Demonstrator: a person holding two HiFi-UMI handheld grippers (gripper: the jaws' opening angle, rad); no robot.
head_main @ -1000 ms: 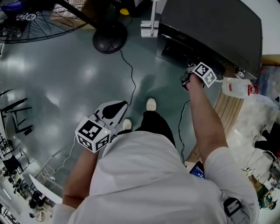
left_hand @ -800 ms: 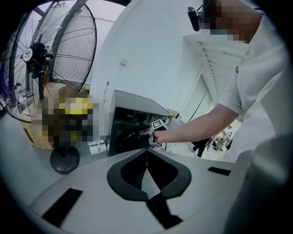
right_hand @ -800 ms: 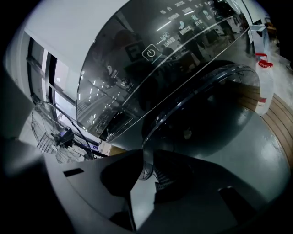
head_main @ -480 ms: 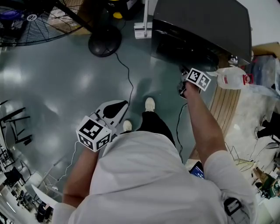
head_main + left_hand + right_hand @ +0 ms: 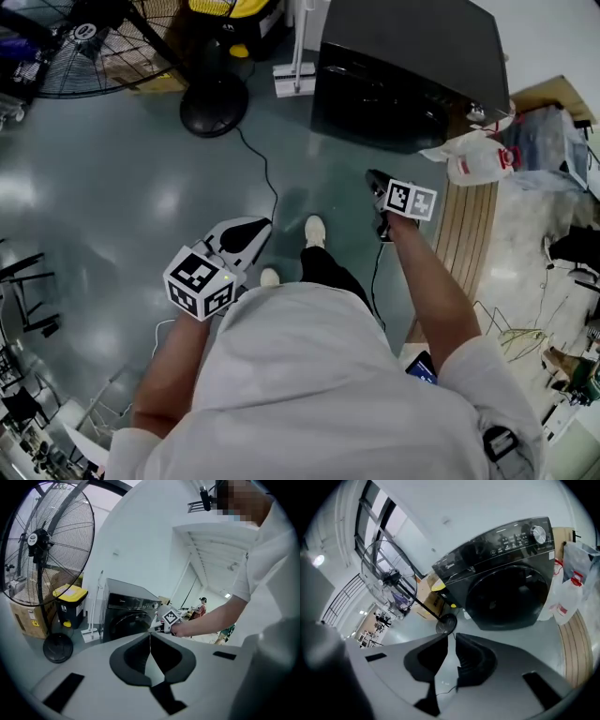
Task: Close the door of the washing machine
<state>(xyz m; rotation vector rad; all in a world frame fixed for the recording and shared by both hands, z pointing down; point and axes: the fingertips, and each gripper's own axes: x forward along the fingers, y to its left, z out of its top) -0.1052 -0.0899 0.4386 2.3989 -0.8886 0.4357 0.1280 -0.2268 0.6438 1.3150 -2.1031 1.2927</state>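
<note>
The black front-loading washing machine (image 5: 403, 56) stands at the top of the head view, and its round door (image 5: 508, 597) lies flush with its front in the right gripper view. My right gripper (image 5: 375, 178) hangs over the floor a short way in front of the machine, touching nothing. Its jaws (image 5: 451, 637) have just been closing and still show a narrow gap with nothing between them. My left gripper (image 5: 253, 230) is held close to the body, far from the machine (image 5: 126, 616), its tips (image 5: 150, 633) meeting with nothing held.
A large floor fan (image 5: 211, 103) stands left of the machine, with a yellow-lidded bin (image 5: 70, 604) behind it. A white jug (image 5: 478, 164) and a wooden pallet (image 5: 473, 234) sit to the right. A black cable (image 5: 267, 178) runs across the floor.
My right gripper has drawn back from the machine's front toward the person, and its marker cube has rolled. The left gripper has barely shifted.
</note>
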